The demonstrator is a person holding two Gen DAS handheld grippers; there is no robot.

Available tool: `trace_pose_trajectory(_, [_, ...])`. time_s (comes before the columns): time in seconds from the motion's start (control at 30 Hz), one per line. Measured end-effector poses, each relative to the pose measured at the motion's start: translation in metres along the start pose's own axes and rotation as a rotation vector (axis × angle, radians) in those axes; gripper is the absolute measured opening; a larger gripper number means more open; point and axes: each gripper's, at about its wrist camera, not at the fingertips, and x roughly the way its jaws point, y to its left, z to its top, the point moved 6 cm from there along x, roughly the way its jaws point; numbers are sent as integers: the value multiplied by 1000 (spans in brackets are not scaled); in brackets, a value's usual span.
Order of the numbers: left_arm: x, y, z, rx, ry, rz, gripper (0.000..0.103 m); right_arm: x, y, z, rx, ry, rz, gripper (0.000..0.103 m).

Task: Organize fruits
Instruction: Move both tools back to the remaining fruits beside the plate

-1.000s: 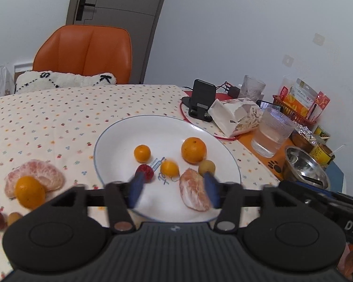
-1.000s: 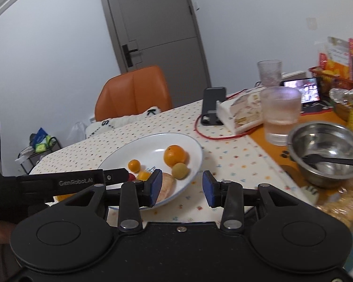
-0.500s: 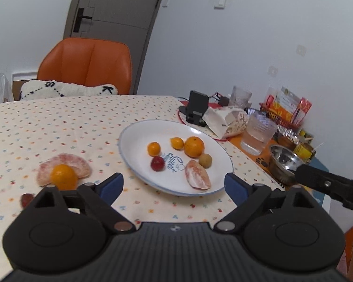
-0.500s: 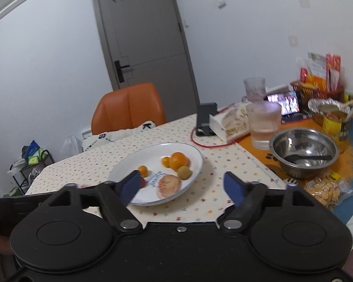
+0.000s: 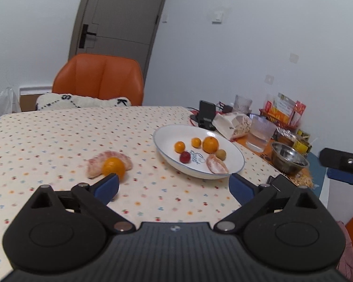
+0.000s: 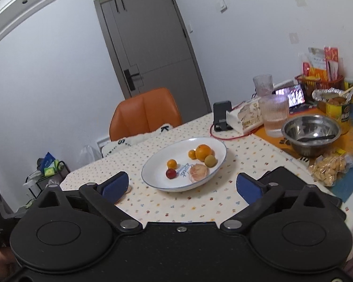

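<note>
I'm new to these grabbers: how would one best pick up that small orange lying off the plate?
Grip the orange across its round middle, coming from above with the open left gripper. It leans on the peeled fruit behind, so probably close the fingers left and right.

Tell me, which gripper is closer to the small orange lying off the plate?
Left. The left gripper hangs open just short of the small orange; the right gripper faces the plate, farther off.

Plate (image 5: 236,155): white, blue-rimmed, on the dotted cloth.
On plate: large orange (image 5: 210,144), two small oranges (image 5: 179,146), red fruit (image 5: 185,157), greenish fruit (image 5: 221,154), peeled segment (image 5: 216,164).
Off plate: small orange (image 5: 113,166) touching peeled citrus piece (image 5: 95,164), left.
</note>
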Motion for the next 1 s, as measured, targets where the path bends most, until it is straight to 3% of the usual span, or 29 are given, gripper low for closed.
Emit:
trace_pose_trajectory(0.37, [-39, 23, -3, -32, -32, 13, 99, -19, 16, -5, 37, -34, 8, 103])
trace_pose_trajectory(0.57, [-45, 29, -9, 5, -6, -6, 99, -11, 23, -21, 50, 2, 40, 103])
trace_pose_trajectory(1.0, [-31, 58, -8, -31, 23, 82, 97, 28, 44, -42, -39, 95, 102, 103])
